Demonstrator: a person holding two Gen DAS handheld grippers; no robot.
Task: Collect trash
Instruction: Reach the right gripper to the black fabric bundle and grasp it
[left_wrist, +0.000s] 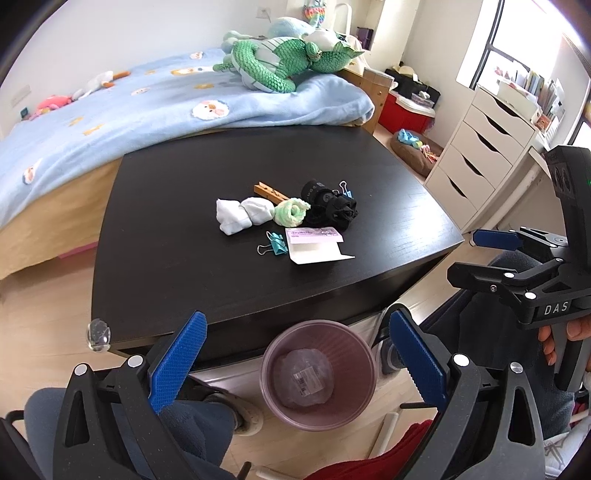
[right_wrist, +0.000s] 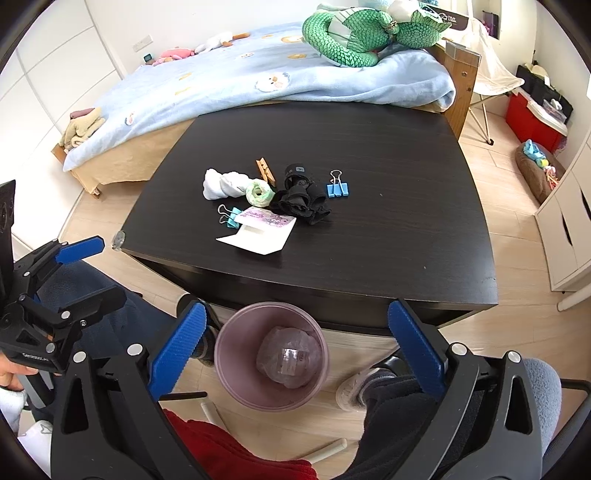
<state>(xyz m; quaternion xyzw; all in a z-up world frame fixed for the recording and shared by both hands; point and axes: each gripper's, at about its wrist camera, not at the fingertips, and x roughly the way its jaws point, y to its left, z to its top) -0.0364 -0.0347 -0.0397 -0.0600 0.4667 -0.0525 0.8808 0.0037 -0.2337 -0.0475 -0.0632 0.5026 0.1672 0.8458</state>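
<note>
Two grippers hover over the near edge of the dark worktop (right_wrist: 369, 206), both with fingers spread wide and empty: left gripper (left_wrist: 295, 363), right gripper (right_wrist: 295, 356). Below them on the floor stands the purple bin (right_wrist: 236, 384), already holding a crumpled clear wrapper (right_wrist: 288, 360). Mid-worktop, the white paper card (right_wrist: 258, 236) seems the likeliest remaining trash; the next move calls for a far reach to it.
</note>
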